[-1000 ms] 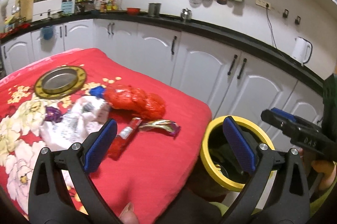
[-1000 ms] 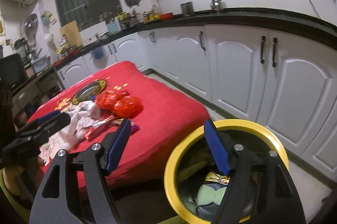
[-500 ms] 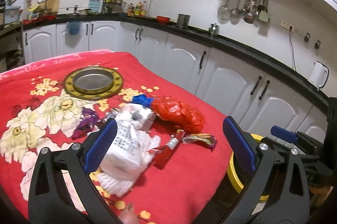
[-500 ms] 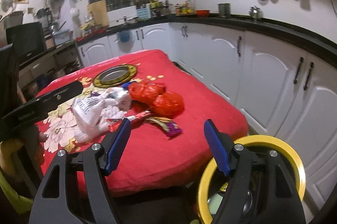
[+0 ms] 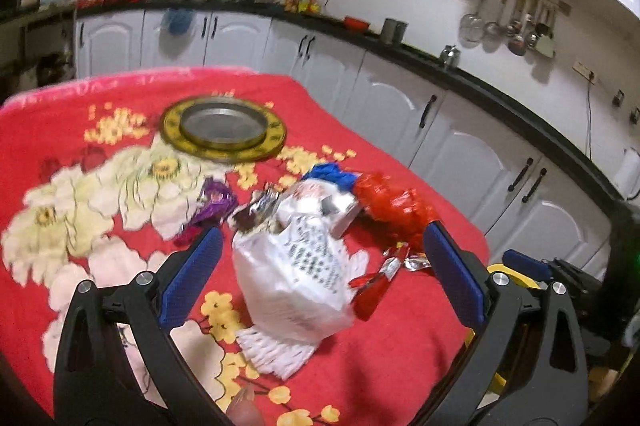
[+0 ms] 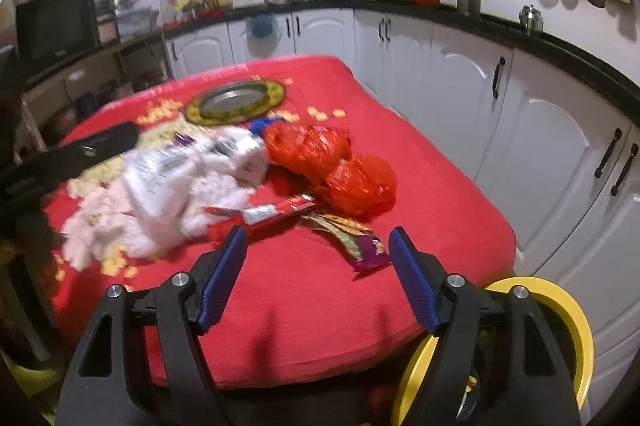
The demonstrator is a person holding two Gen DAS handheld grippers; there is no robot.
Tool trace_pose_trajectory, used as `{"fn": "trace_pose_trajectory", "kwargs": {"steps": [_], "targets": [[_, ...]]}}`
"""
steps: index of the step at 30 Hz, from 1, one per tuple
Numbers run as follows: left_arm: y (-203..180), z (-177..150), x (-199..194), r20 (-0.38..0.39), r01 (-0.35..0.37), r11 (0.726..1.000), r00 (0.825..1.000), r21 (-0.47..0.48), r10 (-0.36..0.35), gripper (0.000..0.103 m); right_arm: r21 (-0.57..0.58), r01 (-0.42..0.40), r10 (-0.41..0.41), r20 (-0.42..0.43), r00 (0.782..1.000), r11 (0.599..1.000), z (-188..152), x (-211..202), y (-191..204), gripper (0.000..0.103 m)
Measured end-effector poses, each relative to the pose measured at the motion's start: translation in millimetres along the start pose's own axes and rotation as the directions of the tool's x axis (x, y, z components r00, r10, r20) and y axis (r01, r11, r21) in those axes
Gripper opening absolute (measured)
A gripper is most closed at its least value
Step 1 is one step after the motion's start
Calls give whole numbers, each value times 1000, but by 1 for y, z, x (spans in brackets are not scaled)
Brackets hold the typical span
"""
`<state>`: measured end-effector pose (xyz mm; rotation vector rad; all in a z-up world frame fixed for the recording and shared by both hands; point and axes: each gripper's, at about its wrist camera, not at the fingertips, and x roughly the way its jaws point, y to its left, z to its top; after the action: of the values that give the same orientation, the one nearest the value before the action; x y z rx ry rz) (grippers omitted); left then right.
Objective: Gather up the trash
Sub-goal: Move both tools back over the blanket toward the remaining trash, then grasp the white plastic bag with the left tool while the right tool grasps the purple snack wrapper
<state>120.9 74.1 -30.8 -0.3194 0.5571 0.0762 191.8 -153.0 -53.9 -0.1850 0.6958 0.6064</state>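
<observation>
Red cloth point(image 5: 400, 366) over the table, big cream flowers printed on it, with the trash heaped near the corner closest to the cabinets point(image 6: 540, 145). Saw a white bag point(image 5: 296, 274) with small print lying crumpled in the middle of the pile, a red bag point(image 6: 332, 165) bunched into two lumps just beside it, and a bit of blue plastic point(image 5: 332, 175) tucked behind. Also spotted a long red wrapper point(image 6: 276, 211) stretched out in front of the white bag, a purple-and-gold wrapper point(image 6: 360, 242) right next to it, and another purple wrapper point(image 5: 214, 201) on the far side of the heap. Further back, sat flat on the cloth – a round metal tray point(image 5: 224, 127) with a gold rim.

Left gripper point(image 5: 320, 276) held over the pile with jaws wide, straddling the white bag in view but gripping nothing. Right gripper point(image 6: 316, 274) also spread wide and empty – lined up above the cloth just short of the purple-and-gold wrapper. Couldn't miss the yellow-rimmed bin point(image 6: 576, 326) down beside the table corner, below the right gripper.
</observation>
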Motion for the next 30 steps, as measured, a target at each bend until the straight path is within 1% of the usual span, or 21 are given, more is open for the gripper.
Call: {"fn": "trace_pose_trajectory", "kwargs": {"steps": [3, 6, 10, 13, 15, 17, 18, 19, 20, 21, 23, 24, 26, 28, 30], "targets": [[12, -3, 10, -35, 13, 999, 999, -52, -15, 92, -6, 24, -25, -70, 997, 1000, 1, 27, -10, 71], [20, -8, 20, -63, 26, 995, 998, -98, -32, 92, -12, 33, -35, -111, 993, 999, 0, 46, -16, 70], [25, -10, 30, -89, 31, 990, 995, -134, -44, 92, -23, 42, -45, -161, 986, 999, -1, 70, -23, 69], [29, -12, 35, -101, 41, 986, 993, -159, -57, 92, -12, 27, -28, -190, 981, 1000, -5, 80, -25, 60], [29, -13, 37, -107, 43, 985, 992, -164, -62, 92, -9, 20, -21, -190, 982, 1000, -7, 82, -24, 55], [28, -13, 38, -113, 41, 986, 992, -163, -60, 92, -3, 1, -2, -182, 983, 1000, -10, 80, -22, 43], [28, -14, 39, -116, 43, 985, 991, -165, -63, 92, 2, -6, 6, -181, 984, 1000, -11, 79, -22, 40], [28, -14, 40, -119, 44, 985, 991, -168, -64, 88, 5, -10, 10, -179, 984, 1000, -12, 77, -22, 34], [28, -15, 40, -122, 44, 985, 990, -169, -66, 81, 5, -12, 13, -178, 984, 1000, -13, 75, -22, 32], [27, -15, 41, -125, 40, 985, 990, -168, -62, 78, 4, -13, 13, -177, 984, 1000, -13, 75, -21, 32], [27, -15, 41, -130, 33, 986, 990, -164, -55, 65, -1, -15, 15, -172, 985, 1000, -16, 70, -19, 32], [27, -16, 41, -133, 30, 986, 990, -164, -52, 62, -2, -17, 16, -171, 985, 1000, -17, 68, -19, 32], [27, -16, 40, -137, 34, 986, 989, -164, -57, 50, 3, -27, 27, -166, 986, 1000, -20, 63, -17, 32], [26, -16, 37, -131, 35, 987, 990, -157, -56, 42, 14, -40, 41, -162, 986, 999, -22, 58, -15, 32], [24, -14, 34, -121, 36, 990, 991, -140, -53, 39, 29, -47, 51, -157, 986, 998, -24, 52, -13, 32]]}}
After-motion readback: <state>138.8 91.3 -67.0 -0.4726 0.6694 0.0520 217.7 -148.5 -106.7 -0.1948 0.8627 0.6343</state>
